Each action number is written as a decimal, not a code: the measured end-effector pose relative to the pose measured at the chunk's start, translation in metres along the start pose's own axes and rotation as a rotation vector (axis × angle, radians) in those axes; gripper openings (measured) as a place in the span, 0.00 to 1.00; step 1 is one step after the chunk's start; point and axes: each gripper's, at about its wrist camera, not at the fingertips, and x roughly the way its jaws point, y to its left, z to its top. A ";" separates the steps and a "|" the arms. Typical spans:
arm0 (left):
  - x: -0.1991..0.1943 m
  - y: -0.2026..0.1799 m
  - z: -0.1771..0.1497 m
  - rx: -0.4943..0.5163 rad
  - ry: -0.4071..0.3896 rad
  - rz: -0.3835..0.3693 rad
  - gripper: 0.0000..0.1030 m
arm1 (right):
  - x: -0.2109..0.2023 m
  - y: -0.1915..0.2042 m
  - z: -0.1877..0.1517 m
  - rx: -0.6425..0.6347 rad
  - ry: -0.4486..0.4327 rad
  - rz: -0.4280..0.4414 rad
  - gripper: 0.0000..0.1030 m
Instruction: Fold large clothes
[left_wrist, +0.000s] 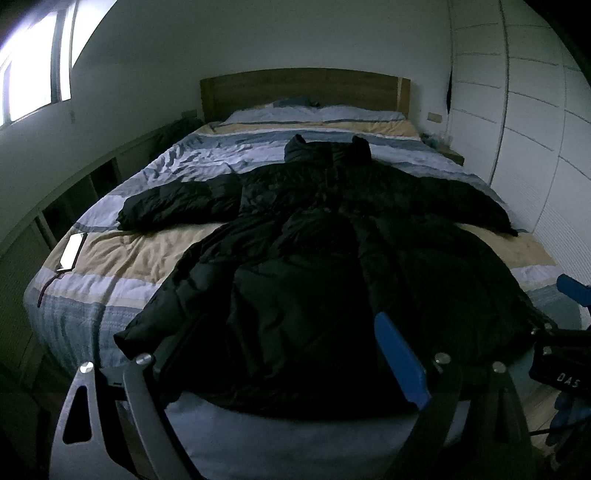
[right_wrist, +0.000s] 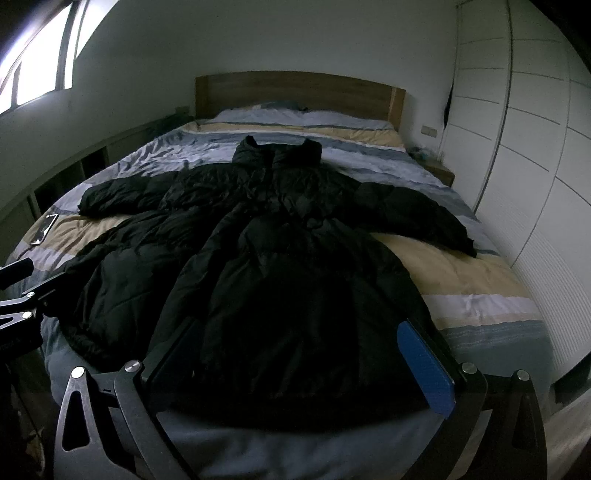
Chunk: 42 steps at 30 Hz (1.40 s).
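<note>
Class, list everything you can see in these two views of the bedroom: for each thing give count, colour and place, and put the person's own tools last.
Coat: one, black, spread flat on the bed, sleeves out.
Bed: one, striped blue, cream and white cover.
Headboard: one, brown wood, far end.
Phone: one, near the bed's left edge.
Wardrobe: one, white, right wall.
Window: one, bright, upper left.
Left hand-held gripper: one, blue pads, open above the hem.
Right hand-held gripper: one, same, open.

coat (left_wrist: 314, 236) spread mid-bed (left_wrist: 110, 258) | collar toward headboard (left_wrist: 303, 88) | phone (left_wrist: 72, 251) left edge | wardrobe (left_wrist: 535, 129) right
</note>
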 end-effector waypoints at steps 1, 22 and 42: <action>0.001 0.000 -0.001 0.000 0.000 -0.007 0.88 | -0.001 0.001 0.000 0.001 0.002 0.000 1.00; 0.019 -0.005 0.018 0.031 0.043 -0.001 0.88 | 0.017 -0.007 0.017 0.003 0.004 -0.007 1.00; 0.046 -0.018 0.053 0.090 0.085 0.001 0.88 | 0.036 -0.027 0.044 0.015 -0.001 -0.024 1.00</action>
